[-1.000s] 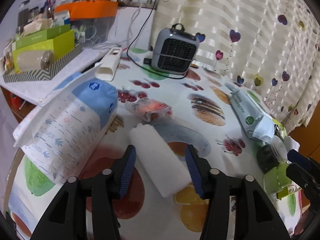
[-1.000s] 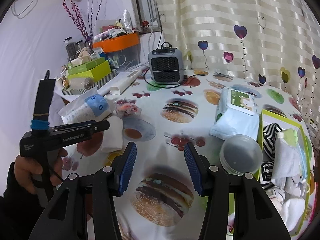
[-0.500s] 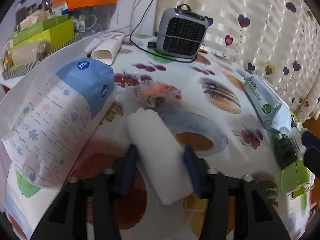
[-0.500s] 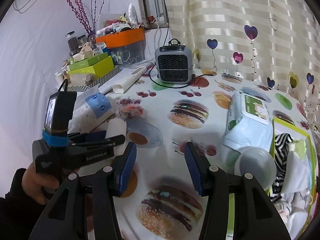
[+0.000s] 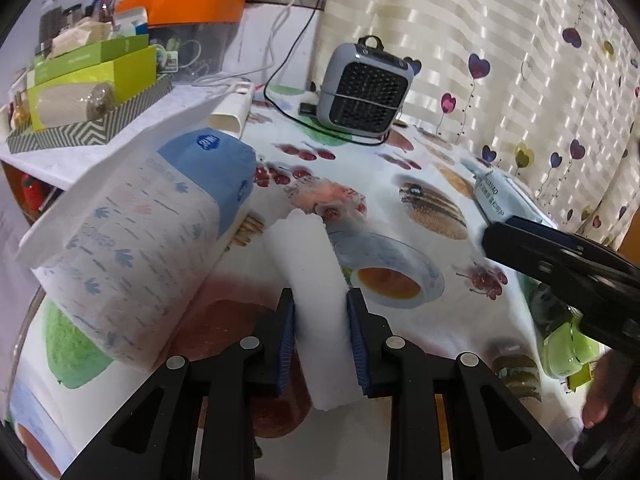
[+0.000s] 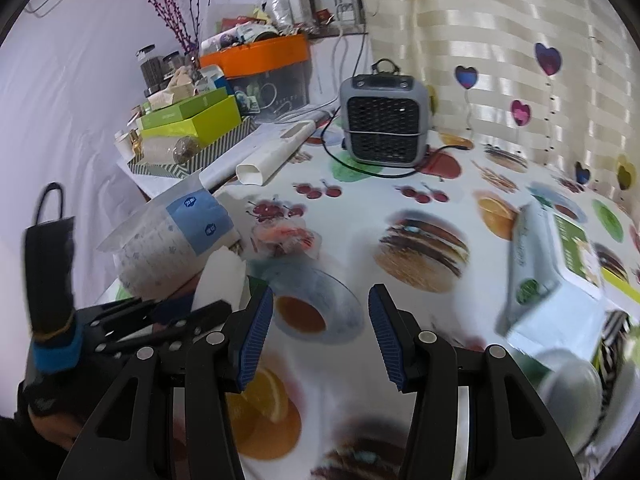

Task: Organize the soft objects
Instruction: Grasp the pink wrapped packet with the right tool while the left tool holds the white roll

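The worktop (image 5: 440, 320) wears a glossy cloth printed with burgers, cherries and orange slices — behind it hangs a striped curtain (image 5: 500, 40) dotted with hearts, a small grey heater (image 5: 364, 88) at its foot. The white foam roll (image 5: 316, 280), soft and ragged at its far end, lies beside a blue-and-white tissue pack (image 5: 148, 240). The left gripper (image 5: 320, 336) has just been closing and now clamps the roll; the right gripper (image 6: 320, 332) stands apart, empty.
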### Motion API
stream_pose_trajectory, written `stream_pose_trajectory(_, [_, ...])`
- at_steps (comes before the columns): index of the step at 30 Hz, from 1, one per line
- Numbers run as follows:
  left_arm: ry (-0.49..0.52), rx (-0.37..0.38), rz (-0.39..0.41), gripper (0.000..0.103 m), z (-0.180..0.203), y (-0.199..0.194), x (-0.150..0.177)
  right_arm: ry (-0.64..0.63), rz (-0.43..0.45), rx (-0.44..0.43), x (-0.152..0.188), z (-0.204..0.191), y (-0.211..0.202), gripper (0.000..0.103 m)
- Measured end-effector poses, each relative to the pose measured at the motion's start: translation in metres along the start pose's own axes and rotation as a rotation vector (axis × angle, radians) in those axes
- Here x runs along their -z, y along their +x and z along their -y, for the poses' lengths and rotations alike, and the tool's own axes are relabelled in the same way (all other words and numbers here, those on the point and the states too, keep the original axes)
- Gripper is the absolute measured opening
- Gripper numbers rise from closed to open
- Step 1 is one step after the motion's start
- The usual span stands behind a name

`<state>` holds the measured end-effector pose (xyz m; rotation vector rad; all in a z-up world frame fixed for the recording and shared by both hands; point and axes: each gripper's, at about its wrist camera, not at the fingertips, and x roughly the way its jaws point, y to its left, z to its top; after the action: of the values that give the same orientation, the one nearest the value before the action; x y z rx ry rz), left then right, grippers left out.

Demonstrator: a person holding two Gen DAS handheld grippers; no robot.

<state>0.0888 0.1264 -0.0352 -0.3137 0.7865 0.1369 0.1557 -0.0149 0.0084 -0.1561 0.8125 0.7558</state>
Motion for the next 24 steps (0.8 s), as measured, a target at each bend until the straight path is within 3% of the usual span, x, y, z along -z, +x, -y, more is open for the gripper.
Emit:
stream_pose_trajectory(15, [-0.039, 0.018, 0.005, 0.024, -0.021, -0.001, 0.003, -0.093, -0.045, -0.066, -0.042, -0.024, 0.080, 0.051])
stream_pose_trajectory(24, [-0.060, 0.038, -0.015, 0.024, -0.027, 0.007, 0.005, -0.165, -0.106, -0.061, -0.045, -0.035, 0.116, 0.051])
